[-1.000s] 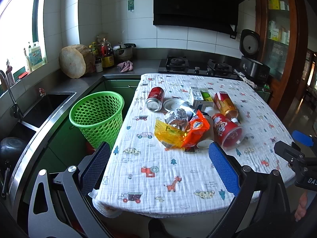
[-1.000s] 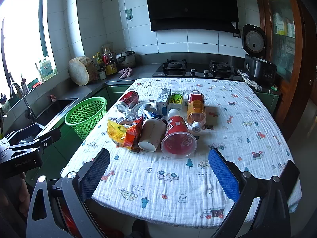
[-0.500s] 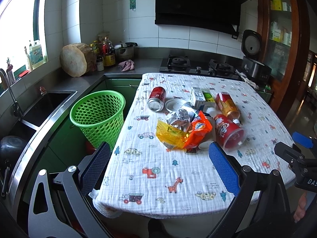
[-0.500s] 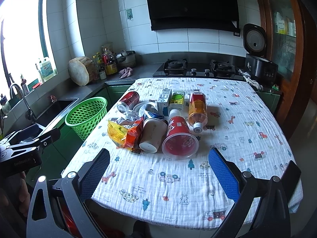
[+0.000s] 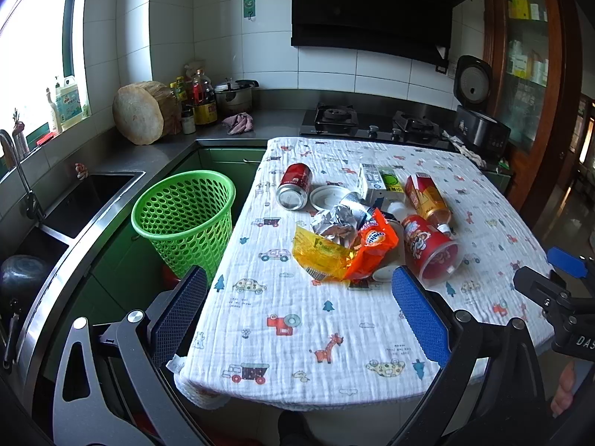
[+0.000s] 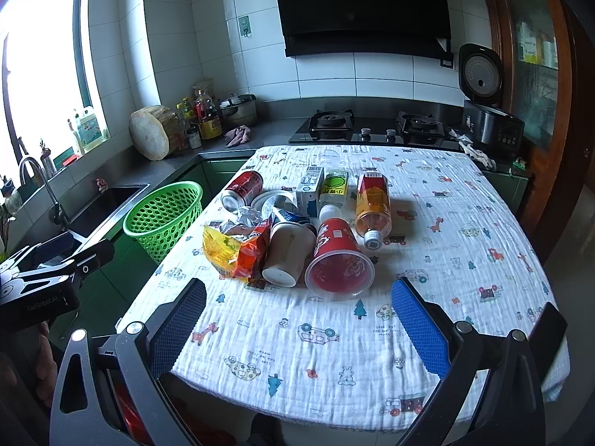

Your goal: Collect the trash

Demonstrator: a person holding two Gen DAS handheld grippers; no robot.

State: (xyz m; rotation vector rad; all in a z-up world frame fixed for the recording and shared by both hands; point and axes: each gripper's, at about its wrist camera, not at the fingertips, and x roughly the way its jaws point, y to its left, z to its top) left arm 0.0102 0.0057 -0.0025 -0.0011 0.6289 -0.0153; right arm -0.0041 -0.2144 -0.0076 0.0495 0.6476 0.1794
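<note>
While the green perforated plastic basket beside the cloth-covered table looks empty, nothing seems collected yet. All the trash lies in one heap mid-table, right of the basket: a red soda can, crumpled yellow and orange snack wrappers, a red plastic cup, a brown paper cup. Both the left gripper and right gripper hang with jaws wide apart and empty, short of the heap on its near side.

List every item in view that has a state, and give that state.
Left hand-held gripper: open, empty.
Right hand-held gripper: open, empty.
Green basket: upright.
Red soda can: on its side.
Red plastic cup: on its side.
Paper cup: on its side.
Rice cooker: lid open.
</note>
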